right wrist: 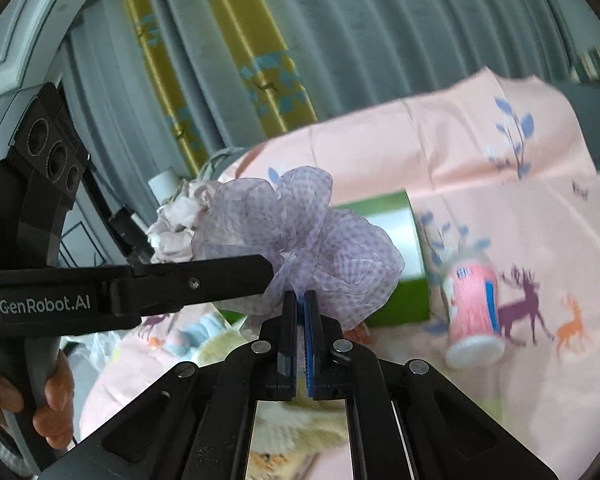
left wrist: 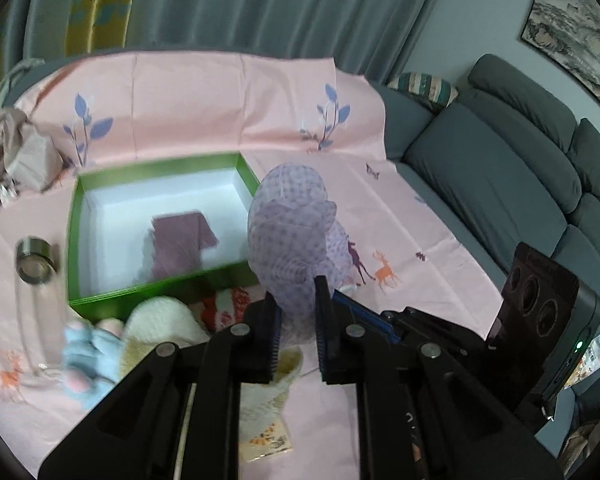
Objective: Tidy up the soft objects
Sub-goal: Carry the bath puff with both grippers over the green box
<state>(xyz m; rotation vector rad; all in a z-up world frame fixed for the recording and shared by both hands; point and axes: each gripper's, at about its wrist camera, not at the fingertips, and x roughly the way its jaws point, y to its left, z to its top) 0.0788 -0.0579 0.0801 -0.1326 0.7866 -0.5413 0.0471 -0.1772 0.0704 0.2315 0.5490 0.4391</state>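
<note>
Holding a lilac gauze scrunchie (left wrist: 290,220) between both tools, lifted above the pink printed sheet (left wrist: 188,92) and hanging just beside the near right corner of the green box (left wrist: 73,240). Left tool (left wrist: 296,332) clamped on the lower bunched part, pads pressed into the fabric with a narrow gap between them. Right tool (right wrist: 300,312) pinched fully together on a thin fold at the gathered centre, where the ruffles meet.

Likely very light, limp and springy: sheer checked mesh, puffing out in loose lobes and collapsing wherever squeezed. Probably not fragile, though thin gauze could snag on the ribbed blue pads (right wrist: 309,344) or slide out of a grip on a single layer. Best taken at the dense gathered core rather than an outer frill. A dark purple cloth (left wrist: 182,240) lies inside the box already; a cream plush (left wrist: 160,320) and a blue one (left wrist: 88,352) sit in front of it.
</note>
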